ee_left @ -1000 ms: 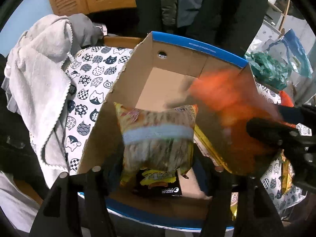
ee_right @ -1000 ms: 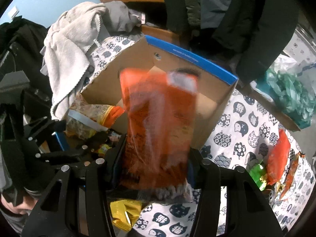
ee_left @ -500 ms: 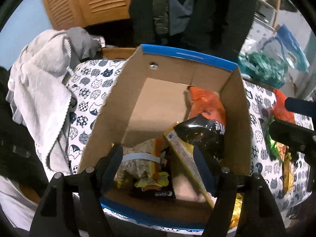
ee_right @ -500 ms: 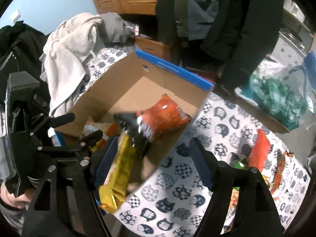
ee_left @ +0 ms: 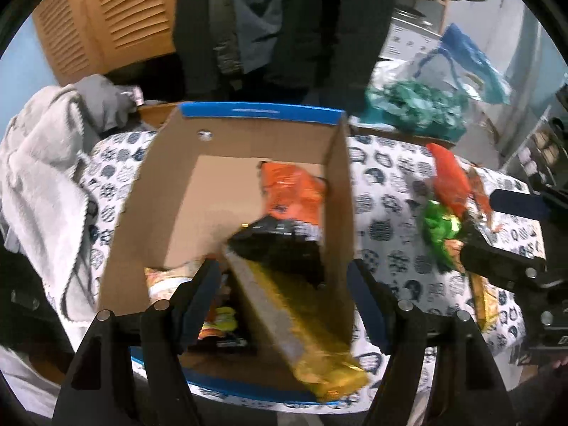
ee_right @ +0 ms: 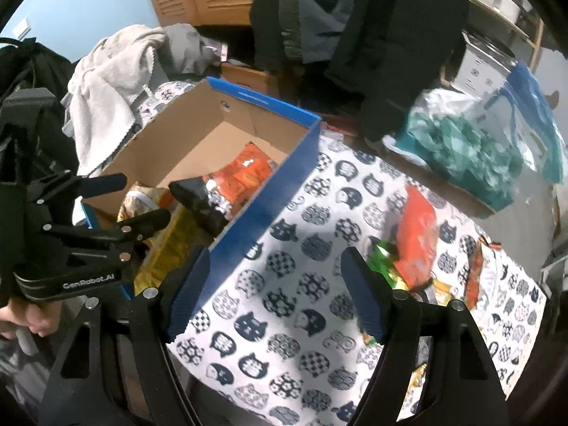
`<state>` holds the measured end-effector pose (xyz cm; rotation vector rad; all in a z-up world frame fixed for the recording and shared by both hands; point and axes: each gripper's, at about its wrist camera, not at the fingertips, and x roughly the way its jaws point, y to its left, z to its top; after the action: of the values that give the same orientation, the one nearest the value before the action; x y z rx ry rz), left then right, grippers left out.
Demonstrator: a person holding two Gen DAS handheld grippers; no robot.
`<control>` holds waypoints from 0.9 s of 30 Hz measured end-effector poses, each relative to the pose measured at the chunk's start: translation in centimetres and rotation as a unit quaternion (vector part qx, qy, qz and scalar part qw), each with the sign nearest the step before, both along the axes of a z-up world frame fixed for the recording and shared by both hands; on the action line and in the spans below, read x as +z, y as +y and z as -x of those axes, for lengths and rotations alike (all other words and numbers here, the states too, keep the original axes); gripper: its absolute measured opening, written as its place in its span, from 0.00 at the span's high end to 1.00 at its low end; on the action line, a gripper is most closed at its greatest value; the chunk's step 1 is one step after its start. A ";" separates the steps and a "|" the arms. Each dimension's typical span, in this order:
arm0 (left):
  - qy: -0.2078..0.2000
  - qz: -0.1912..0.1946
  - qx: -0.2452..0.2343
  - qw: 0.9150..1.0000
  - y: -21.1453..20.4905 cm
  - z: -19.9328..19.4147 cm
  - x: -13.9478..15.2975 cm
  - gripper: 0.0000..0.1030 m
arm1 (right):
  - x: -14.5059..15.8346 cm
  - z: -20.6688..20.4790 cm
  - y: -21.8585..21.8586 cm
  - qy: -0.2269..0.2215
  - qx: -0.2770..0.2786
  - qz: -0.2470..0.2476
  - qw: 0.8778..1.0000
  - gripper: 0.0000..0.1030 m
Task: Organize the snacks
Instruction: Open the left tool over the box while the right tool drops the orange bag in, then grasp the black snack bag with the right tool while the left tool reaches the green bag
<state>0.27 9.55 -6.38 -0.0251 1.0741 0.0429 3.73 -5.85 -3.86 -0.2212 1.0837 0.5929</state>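
Note:
A cardboard box point(ee_left: 170, 191) with blue edges point(ee_right: 269, 191) stands on the cat-print cloth. Inside lie an orange and black snack bag point(ee_left: 291, 198) point(ee_right: 234, 177), a long yellow pack point(ee_left: 305, 326) and a pale striped bag point(ee_left: 167, 277). My left gripper point(ee_left: 284, 298) hangs open above the box's near end, holding nothing. My right gripper point(ee_right: 273, 294) is open over the cloth, right of the box, with nothing between its fingers. Loose snacks lie to the right: an orange bag point(ee_right: 415, 238) point(ee_left: 451, 181) and a green pack point(ee_right: 385, 259) point(ee_left: 438, 227).
A grey towel point(ee_left: 39, 184) drapes at the box's left. A teal bag point(ee_right: 461, 152) and a blue bag point(ee_right: 532, 113) sit at the back right. Dark coats point(ee_left: 284, 25) hang behind the table. The cat-print cloth point(ee_right: 284, 337) spreads beneath my right gripper.
Both grippers let go of their bags, which now lie in the box. Both have since drawn back and to the right, the right one coming over the cloth.

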 end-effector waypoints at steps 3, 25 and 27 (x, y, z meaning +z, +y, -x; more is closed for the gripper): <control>-0.001 0.003 -0.017 1.000 -1.5 0.0 0.3 0.27 | 0.2 0.3 -1.4 -0.003 -0.006 0.000 1.000 0.26; 0.021 -0.010 -0.116 0.993 -10.2 -0.8 -0.4 0.26 | -2.3 0.5 -13.4 0.019 -0.097 -0.003 0.995 0.25; 0.024 -0.014 -0.122 0.992 -10.7 -0.9 -0.8 0.26 | -2.6 0.4 -14.1 0.021 -0.105 0.000 0.994 0.24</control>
<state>1.21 -1.19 -7.13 0.1333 1.1178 -0.1627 3.33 -19.97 -6.48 -0.0935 1.1310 0.4102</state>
